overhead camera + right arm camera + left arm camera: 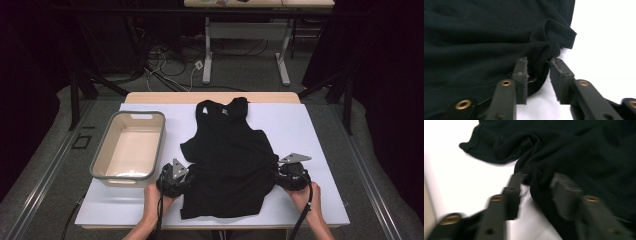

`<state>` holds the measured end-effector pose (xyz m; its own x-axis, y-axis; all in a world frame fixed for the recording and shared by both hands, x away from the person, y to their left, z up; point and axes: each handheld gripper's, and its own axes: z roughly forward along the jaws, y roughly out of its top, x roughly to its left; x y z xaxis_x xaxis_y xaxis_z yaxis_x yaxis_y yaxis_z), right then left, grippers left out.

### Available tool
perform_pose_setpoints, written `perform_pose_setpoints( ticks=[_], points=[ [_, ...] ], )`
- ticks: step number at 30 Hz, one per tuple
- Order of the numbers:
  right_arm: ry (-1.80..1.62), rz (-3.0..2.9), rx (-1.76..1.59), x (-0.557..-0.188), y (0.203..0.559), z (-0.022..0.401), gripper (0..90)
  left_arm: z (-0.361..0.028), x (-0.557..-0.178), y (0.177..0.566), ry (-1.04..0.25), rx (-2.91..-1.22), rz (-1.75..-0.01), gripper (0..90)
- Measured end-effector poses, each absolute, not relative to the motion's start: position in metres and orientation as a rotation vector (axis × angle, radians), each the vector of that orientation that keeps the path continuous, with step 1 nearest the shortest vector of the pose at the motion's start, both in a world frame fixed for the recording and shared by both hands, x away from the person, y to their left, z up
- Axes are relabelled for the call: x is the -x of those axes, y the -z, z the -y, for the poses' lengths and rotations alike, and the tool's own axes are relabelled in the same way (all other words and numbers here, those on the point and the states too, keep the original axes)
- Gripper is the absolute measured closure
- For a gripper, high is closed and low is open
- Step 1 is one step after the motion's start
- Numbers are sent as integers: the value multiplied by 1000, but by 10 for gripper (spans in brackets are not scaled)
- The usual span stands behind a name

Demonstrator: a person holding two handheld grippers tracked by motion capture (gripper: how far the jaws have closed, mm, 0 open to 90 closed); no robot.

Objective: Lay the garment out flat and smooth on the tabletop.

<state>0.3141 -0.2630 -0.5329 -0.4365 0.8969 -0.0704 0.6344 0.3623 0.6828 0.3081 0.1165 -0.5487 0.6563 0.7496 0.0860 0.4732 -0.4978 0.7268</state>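
A black tank top (227, 155) lies flat on the white table cover, neck at the far end. My left gripper (186, 176) sits at the garment's left side edge and my right gripper (278, 172) at its right side edge. In the left gripper view the jaws of the left gripper (537, 183) stand apart around a bunched fold of the tank top (579, 150), with white table showing beside the left pad. In the right gripper view the right gripper (537, 68) also has its jaws apart, a fold of the tank top (474, 37) hanging loosely between them.
A beige plastic bin (107, 150) with a grey rim stands on the table's left side, close to the left gripper. White table cover (300, 125) lies bare to the right of the garment. Cables and another table's legs are on the floor beyond.
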Motion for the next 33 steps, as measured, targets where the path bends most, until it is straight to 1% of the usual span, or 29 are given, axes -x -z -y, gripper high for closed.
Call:
perform_pose_setpoints(
  ticks=[4,9,15,20,24,26,27,28,32,33],
  points=[
    [-842,-2202,-1336,-301,531,267,557,-120,-296,544,-494,-2189,-925,429],
    [-831,-2230,-1355,-291,532,272,529,-114,-287,545,-460,-2234,-878,380],
    [-868,-2275,-1390,-288,539,273,519,-119,-271,551,-426,-2265,-848,359],
    [-883,-2290,-1419,-290,544,270,519,-119,-262,555,-382,-2278,-828,370],
    [-917,-2306,-1459,-292,548,267,506,-118,-263,558,-355,-2282,-799,438],
    [-909,-2304,-1446,-293,549,264,505,-120,-265,559,-326,-2276,-790,494],
    [-907,-2303,-1441,-294,550,262,516,-120,-265,560,-321,-2261,-785,543],
    [-897,-2295,-1433,-294,550,260,541,-121,-265,560,-324,-2253,-787,562],
    [-903,-2294,-1390,-293,551,254,726,-121,-267,562,-303,-2227,-780,783],
    [-908,-2300,-1389,-293,552,253,790,-121,-267,562,-301,-2227,-778,820]
  ],
)
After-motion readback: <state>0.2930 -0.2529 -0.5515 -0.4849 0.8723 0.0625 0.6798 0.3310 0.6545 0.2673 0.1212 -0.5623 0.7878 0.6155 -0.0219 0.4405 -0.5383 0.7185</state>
